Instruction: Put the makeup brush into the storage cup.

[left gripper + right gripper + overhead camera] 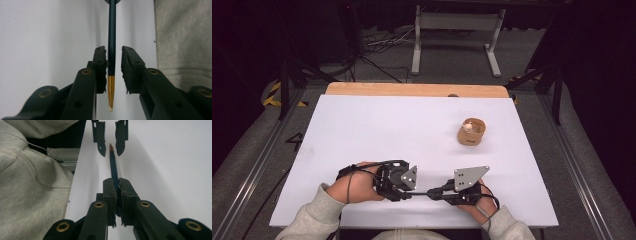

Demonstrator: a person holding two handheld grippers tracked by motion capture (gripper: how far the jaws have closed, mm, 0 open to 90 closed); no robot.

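From the high view, one white desk [362,130] carries one small round wooden cup [471,132] toward the far right, well apart from the two tools held near the front edge. The left tool [412,192] and the right tool [430,192] point at each other, with a thin dark pencil [421,192] running between them, low over the desk; each hand comes out of a light grey sleeve [314,212]. There is dark printing on the cup's side, too small to read. In the left gripper view, the left tool [114,62] stands released, its two jaws apart with the one pencil [111,45] between them, close against the left pad; this view brings out the pencil's dark blue shaft, gold band and pale end, which the high view cannot resolve. The grey sleeve [182,37] fills the right side. In the right gripper view, the right tool [117,188] is clenched on the pencil [113,165], whose brownish end reaches into the gap of the left tool [110,143] beyond, its jaws apart. No lettering on the pencil can be read.
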